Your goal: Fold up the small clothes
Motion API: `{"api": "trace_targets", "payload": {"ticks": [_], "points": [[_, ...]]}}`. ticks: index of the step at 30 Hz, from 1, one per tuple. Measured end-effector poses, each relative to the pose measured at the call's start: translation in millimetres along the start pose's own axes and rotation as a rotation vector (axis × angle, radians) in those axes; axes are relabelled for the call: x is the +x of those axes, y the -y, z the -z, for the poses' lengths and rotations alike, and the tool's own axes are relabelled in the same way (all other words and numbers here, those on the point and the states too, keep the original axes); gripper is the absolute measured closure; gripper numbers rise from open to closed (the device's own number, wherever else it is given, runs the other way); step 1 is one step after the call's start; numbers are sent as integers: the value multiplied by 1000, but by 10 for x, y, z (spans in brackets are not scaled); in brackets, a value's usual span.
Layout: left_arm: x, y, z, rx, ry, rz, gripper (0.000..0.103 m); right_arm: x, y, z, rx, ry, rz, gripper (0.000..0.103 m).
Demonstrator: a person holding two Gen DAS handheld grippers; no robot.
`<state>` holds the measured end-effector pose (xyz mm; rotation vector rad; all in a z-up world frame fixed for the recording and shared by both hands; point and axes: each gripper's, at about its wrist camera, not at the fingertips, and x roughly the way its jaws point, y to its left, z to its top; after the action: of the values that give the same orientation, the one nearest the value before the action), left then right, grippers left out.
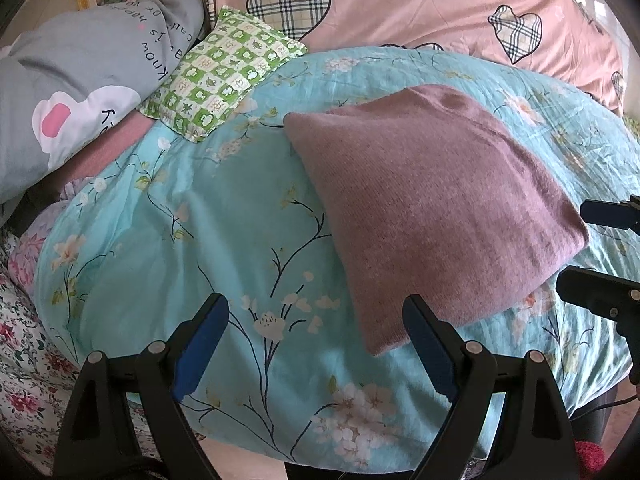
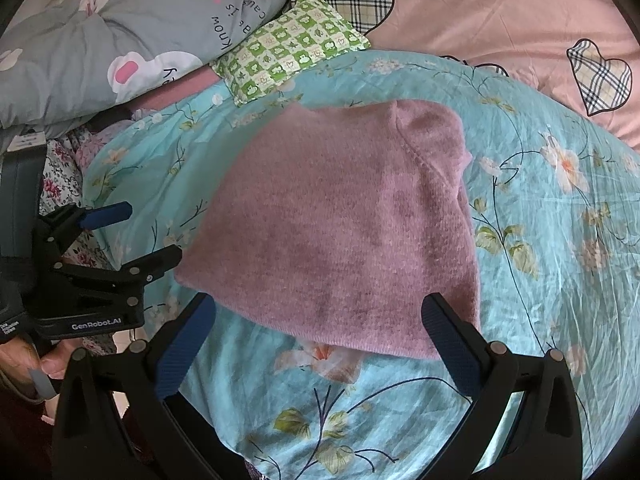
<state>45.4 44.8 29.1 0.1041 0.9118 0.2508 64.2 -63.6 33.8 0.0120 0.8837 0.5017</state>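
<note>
A mauve knitted garment (image 1: pixel 432 208) lies folded into a compact rectangle on the turquoise floral quilt (image 1: pixel 200 240); it also shows in the right wrist view (image 2: pixel 336 232). My left gripper (image 1: pixel 316 312) is open and empty, just in front of the garment's near left corner. My right gripper (image 2: pixel 316 312) is open and empty, its fingers at the garment's near edge without holding it. The right gripper also shows at the right edge of the left wrist view (image 1: pixel 600 248), and the left gripper shows at the left of the right wrist view (image 2: pixel 152 236), both open.
A green checked small pillow (image 1: pixel 224 76) lies beyond the garment. A grey printed pillow (image 1: pixel 80 80) is at the far left. A pink duvet with plaid hearts (image 1: pixel 420 4) is behind. A floral sheet (image 1: pixel 24 360) hangs at the bed's left edge.
</note>
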Motion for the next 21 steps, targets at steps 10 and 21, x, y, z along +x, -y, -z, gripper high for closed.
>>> {"api": "trace_targets", "payload": {"ticks": [10, 21], "points": [[-25, 10, 7, -14, 0, -8, 14, 13, -18, -28, -10, 3, -5, 0], [-38, 7, 6, -20, 2, -9, 14, 8, 7, -30, -2, 4, -4, 0]]}}
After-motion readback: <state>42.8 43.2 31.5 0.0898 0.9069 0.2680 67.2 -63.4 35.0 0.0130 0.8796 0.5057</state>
